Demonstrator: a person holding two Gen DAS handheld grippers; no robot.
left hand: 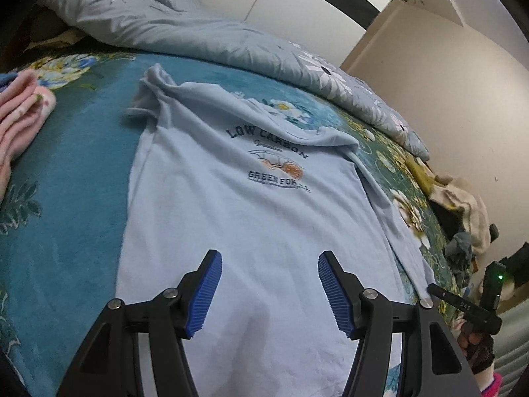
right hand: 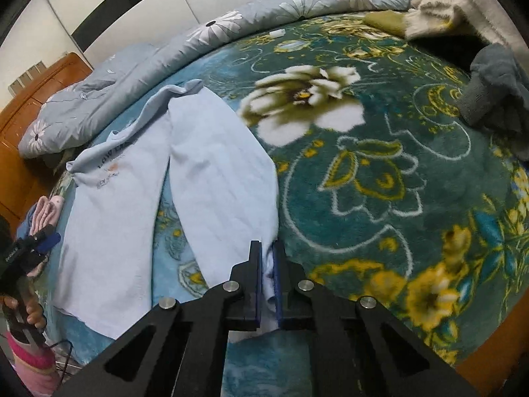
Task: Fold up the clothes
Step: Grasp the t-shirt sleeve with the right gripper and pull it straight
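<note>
A light blue T-shirt (left hand: 251, 218) with "LOW CARBON" print lies front up on the floral teal bed blanket (left hand: 66, 198). My left gripper (left hand: 269, 284) hovers open above the shirt's lower part, blue pads wide apart with nothing between them. In the right wrist view my right gripper (right hand: 267, 274) is shut on the hem corner of the T-shirt (right hand: 218, 178), lifting a side panel away from the rest. The left gripper (right hand: 36, 241) shows at the far left edge there, held by a hand.
A grey-blue flowered duvet (left hand: 185, 29) is bunched along the far side of the bed. Pink folded cloth (left hand: 20, 122) lies at the left. A cream garment (right hand: 446, 6) and a grey-blue garment (right hand: 496, 92) lie at the bed's far right. A wooden headboard (right hand: 29, 106) stands left.
</note>
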